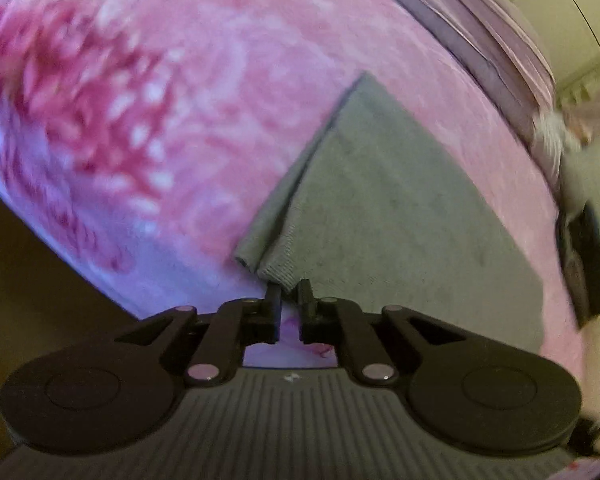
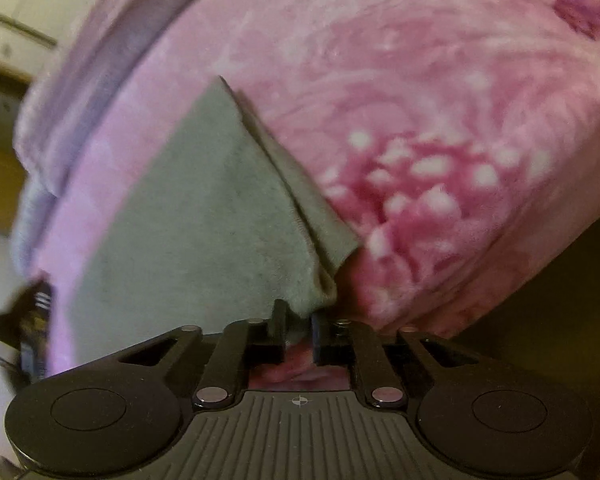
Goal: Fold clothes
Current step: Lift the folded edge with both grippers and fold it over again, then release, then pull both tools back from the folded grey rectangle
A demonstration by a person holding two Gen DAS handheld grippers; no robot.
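In the left wrist view, one grey cloth (image 1: 400, 208) is seen spread over a pink flowered blanket (image 1: 180, 100), which looks like it covers a bed, and the left gripper (image 1: 289, 290) has its fingers (image 1: 273, 300) nearly closed, pinched on the near ribbed corner of that cloth. A second layer of the same grey fabric can be made out along its left edge, so it seems already doubled over once. At the far right edge a dark blurred shape is caught, most likely the other gripper, though it can't be said for sure. In the right wrist view the same single grey cloth (image 2: 204, 220) is shown from the other side, lying on the blanket (image 2: 440, 140), and the right gripper (image 2: 298, 312) is clamped on its own near corner, fingers (image 2: 279, 316) drawn close with fabric tucked between them. So the count is one cloth, one blanket, two grippers, one corner held in each. For the step in hand, probably carrying the near edge over to the far one, both corners should be lifted together and kept level, with the edge pulled lightly taut so no sag is left, then laid down lined up with the far edge before anything is let go.
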